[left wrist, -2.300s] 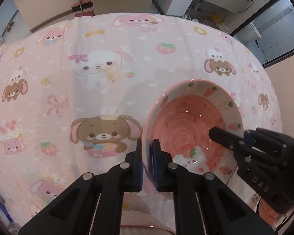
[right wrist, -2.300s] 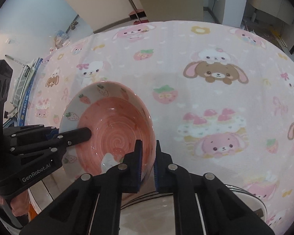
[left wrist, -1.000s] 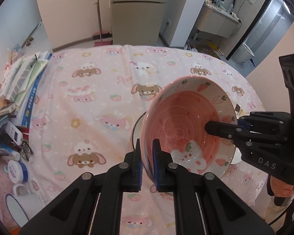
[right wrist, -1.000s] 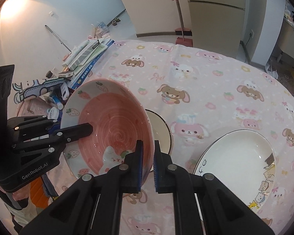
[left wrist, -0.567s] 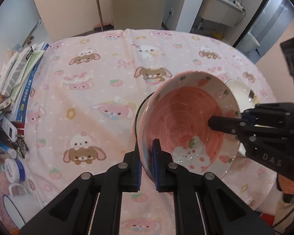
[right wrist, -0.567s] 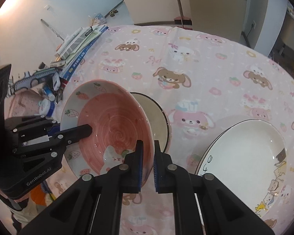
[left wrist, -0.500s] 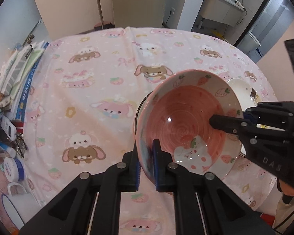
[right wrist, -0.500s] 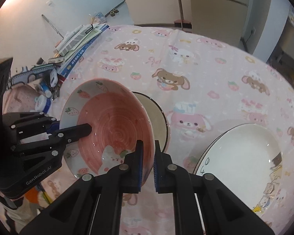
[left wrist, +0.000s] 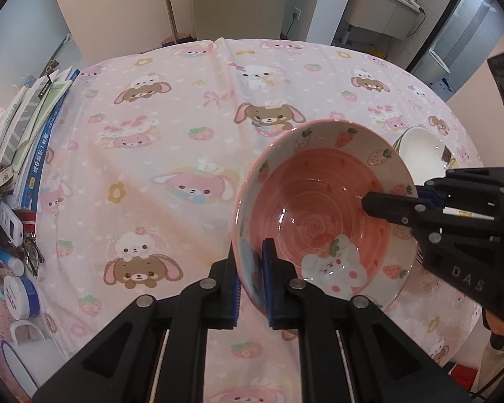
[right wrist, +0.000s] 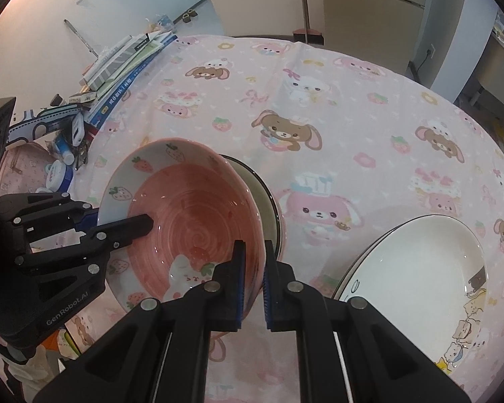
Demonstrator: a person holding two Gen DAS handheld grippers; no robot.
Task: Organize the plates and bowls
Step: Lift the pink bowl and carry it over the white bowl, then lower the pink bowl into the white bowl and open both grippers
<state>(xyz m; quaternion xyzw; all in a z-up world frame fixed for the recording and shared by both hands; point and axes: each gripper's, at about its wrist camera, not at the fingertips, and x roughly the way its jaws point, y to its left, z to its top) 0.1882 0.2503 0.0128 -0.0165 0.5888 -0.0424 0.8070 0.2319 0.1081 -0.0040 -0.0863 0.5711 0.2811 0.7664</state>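
A pink strawberry bowl (left wrist: 322,208) is held above the pink cartoon tablecloth (left wrist: 171,141) by both grippers. My left gripper (left wrist: 253,268) is shut on its near left rim. My right gripper (right wrist: 252,268) is shut on the bowl's (right wrist: 191,215) right rim and also shows in the left wrist view (left wrist: 396,198). The left gripper shows in the right wrist view (right wrist: 124,218). Under the bowl lies a cream dark-rimmed plate (right wrist: 265,201), mostly hidden. A stack of white cartoon plates (right wrist: 416,262) lies to the right, also seen in the left wrist view (left wrist: 420,154).
Books and papers (left wrist: 30,127) are piled on the table's left edge, with small jars and a white tub (left wrist: 16,295) near them. A white enamel mug (left wrist: 30,346) stands at the near left. A fridge (left wrist: 238,0) stands beyond the table.
The bowl, held by both grippers, has come down and forward towards the cream plate. Both grips stay the same.
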